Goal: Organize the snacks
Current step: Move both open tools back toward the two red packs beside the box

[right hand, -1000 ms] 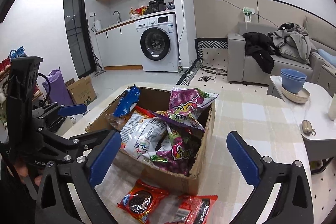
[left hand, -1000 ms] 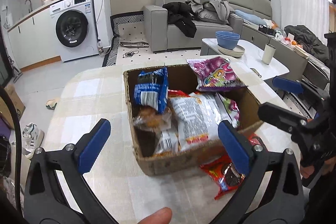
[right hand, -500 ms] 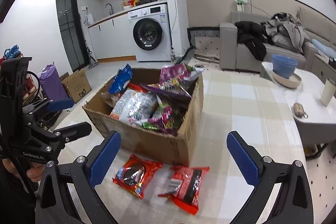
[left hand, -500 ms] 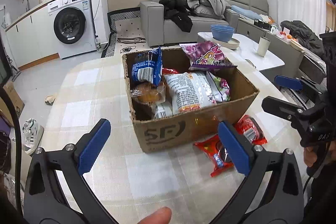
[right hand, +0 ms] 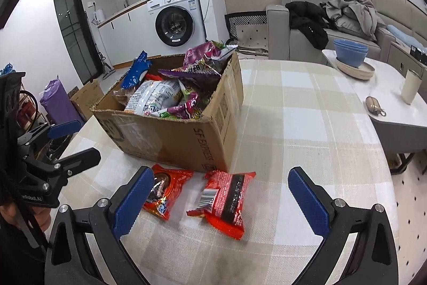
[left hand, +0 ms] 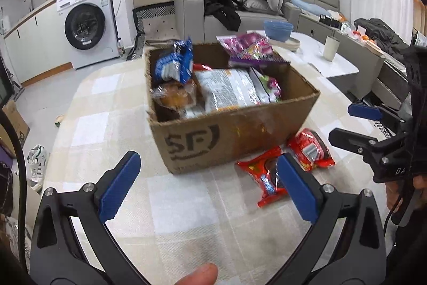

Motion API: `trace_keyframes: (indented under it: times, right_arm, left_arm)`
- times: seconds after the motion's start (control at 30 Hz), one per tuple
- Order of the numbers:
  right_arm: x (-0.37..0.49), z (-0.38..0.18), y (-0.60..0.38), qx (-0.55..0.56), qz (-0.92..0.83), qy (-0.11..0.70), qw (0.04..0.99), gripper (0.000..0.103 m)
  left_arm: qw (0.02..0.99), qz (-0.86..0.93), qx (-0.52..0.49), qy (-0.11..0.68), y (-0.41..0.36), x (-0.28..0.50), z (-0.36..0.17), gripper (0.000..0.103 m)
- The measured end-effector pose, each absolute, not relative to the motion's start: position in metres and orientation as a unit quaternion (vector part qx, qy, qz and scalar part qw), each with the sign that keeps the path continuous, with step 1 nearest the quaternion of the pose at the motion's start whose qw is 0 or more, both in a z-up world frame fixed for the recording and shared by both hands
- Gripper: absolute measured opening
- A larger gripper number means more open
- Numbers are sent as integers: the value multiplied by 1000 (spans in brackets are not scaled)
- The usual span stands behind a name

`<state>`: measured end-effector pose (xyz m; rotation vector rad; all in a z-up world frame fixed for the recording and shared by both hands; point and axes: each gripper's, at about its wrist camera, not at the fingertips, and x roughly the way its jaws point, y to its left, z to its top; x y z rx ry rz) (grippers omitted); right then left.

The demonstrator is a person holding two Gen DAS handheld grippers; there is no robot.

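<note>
Right wrist view shows my right gripper [right hand: 217, 200] spread wide and empty above two red snack packets [right hand: 222, 198] lying flat on the checked tablecloth [right hand: 307, 124], just near of the cardboard box [right hand: 176, 138]. My left gripper [left hand: 206, 184] is likewise wide open with nothing in it. I judge the packets light, crinkly and a bit slippery, their contents perhaps crushable, so I would pinch a crimped end seam, not the middle. The box is already heaped, a purple bag [right hand: 202, 63] riding over its far rim. Bare cloth lies to the right; the table edge curves away on the near right.
</note>
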<state>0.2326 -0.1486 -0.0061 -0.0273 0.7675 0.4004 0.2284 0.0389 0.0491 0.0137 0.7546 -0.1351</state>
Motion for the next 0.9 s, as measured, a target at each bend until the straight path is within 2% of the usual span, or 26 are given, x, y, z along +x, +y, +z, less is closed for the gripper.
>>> trace_keyframes:
  times: [0.9]
  right_arm:
    - [258, -65, -138, -36, 167, 458, 872, 102]
  left_arm:
    - [912, -73, 33, 402, 13, 243, 9, 102]
